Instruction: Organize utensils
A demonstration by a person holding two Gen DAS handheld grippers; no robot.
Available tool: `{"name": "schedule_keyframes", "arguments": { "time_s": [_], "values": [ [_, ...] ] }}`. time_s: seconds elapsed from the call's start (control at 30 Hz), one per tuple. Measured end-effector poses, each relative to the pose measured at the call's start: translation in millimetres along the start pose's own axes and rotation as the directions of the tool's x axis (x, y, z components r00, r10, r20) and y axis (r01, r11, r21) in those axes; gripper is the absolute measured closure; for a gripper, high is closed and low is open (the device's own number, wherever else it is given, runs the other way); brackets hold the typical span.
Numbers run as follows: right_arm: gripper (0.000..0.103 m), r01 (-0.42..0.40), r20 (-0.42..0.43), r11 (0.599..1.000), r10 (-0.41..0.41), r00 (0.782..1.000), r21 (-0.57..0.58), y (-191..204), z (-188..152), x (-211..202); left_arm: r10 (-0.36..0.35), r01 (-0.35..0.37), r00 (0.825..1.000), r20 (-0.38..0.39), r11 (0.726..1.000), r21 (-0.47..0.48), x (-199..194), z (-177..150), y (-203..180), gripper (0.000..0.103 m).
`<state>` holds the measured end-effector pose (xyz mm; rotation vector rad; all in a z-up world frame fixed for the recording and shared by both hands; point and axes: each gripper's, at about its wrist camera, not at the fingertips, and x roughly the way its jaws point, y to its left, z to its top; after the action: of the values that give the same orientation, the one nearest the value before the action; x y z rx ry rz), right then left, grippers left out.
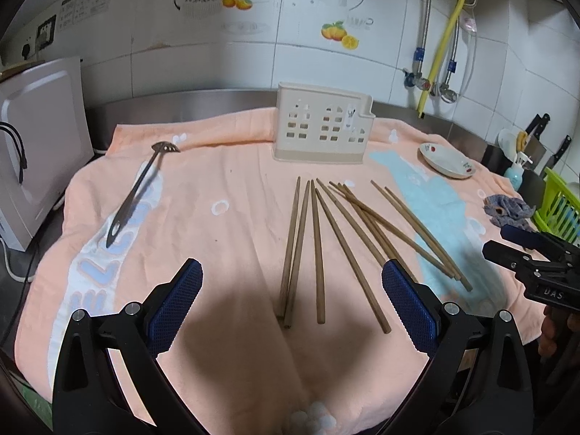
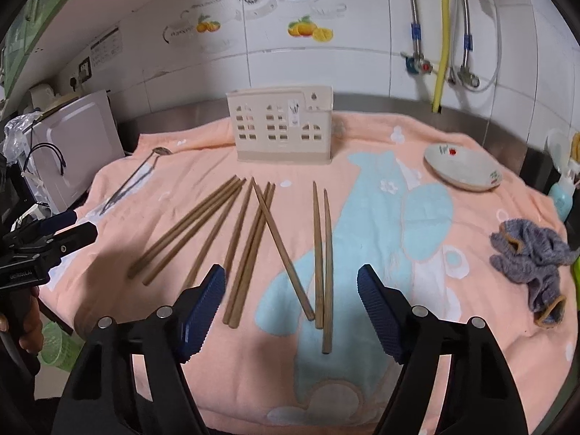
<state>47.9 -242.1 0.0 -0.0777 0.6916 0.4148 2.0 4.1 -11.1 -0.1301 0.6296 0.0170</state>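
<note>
with the left gripper (image 1: 291,297) and the right gripper (image 2: 291,297) both open and empty above the chopsticks (image 2: 261,246) on the towel (image 2: 417,217), the person should pinch one pair near its thick ends before lifting it to the holder (image 2: 281,125).

I'm looking at a home kitchen: tiled wall (image 1: 326,69), water pipes (image 1: 422,36), knives (image 1: 540,127), steel desk (image 1: 181,108).

Each wrist camera sits behind its own gripper and looks forward and downward, close over the peach towel-covered table (image 1: 235,166). The left view stands further left. Both share the brown wooden chopsticks (image 2: 250,250), the beige perforated plastic utensil holder (image 1: 322,123), and the tiled wall.
</note>
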Motion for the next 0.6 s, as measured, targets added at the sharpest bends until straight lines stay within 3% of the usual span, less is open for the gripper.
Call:
{"name": "schedule_keyframes", "arguments": {
  "time_s": [0.3,0.6],
  "values": [
    [0.038,-0.002,-0.05,1.0,0.002,0.999,0.007,-7.0,-5.9,17.7,0.002,-0.003,0.999,-0.054,1.0,-0.015,19.6,-2.4,5.9,0.005],
    [0.054,-0.005,-0.103,1.0,0.006,0.995,0.01,-11.9,-14.8,32.9,-0.006,0.004,0.994,-0.109,1.0,-0.012,36.2,-7.9,7.6,0.005]
  ]
}}
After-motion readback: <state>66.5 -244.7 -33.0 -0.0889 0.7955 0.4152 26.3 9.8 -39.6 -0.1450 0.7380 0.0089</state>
